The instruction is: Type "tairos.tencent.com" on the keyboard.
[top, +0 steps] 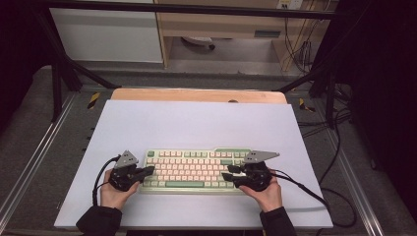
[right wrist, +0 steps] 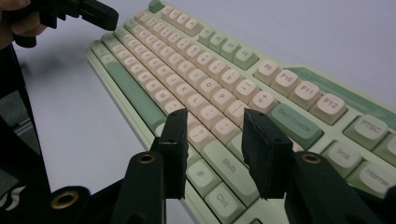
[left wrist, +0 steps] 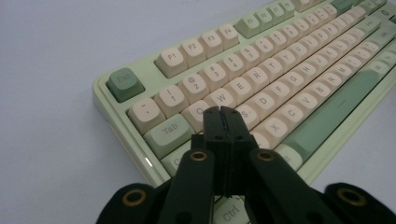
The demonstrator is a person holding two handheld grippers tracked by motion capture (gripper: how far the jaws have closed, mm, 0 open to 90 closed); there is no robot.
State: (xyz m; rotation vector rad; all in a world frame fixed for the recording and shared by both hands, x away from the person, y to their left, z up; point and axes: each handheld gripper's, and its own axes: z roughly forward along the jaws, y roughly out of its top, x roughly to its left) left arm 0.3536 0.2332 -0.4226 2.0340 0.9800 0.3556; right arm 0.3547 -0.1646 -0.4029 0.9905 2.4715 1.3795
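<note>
A pale green keyboard point(top: 192, 169) with cream and green keys lies flat on the white table top, near the front. My left gripper point(top: 151, 170) is at its left end, jaws pressed together with nothing between them. In the left gripper view the left gripper's point(left wrist: 221, 111) tips hover over the keyboard point(left wrist: 280, 60) around the Q and A keys. My right gripper point(top: 227, 172) is at the right end. In the right gripper view the right gripper's point(right wrist: 215, 116) jaws stand apart above the keyboard point(right wrist: 210, 70) near Shift, holding nothing. The left gripper point(right wrist: 100, 16) shows far off.
The white sheet point(top: 196, 123) covers the table, with a wooden strip point(top: 196, 95) at its far edge. Black cables point(top: 339, 196) trail off the right side. Dark frame bars point(top: 59, 73) stand at the back corners. A hand holds each gripper from below.
</note>
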